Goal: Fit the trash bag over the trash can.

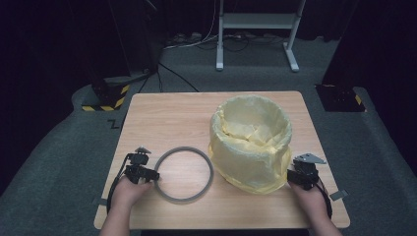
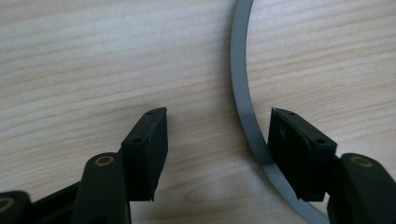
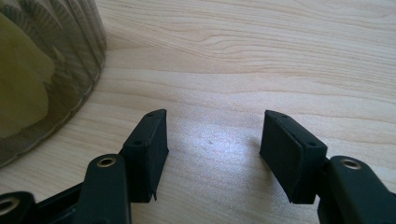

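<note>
Flanking lined bin (image 1: 251,142), grey ring (image 1: 185,174), open tools

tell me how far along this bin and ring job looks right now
Done: the yellow bag already lines the bin, its edge folded over the rim. In hand: the left gripper is at the grey ring lying flat on the table, jaws open astride its band, not closed. The right gripper is open beside the bin, holding nothing. Left, probably: grasp the ring and seat it over the bag's rim.
</note>
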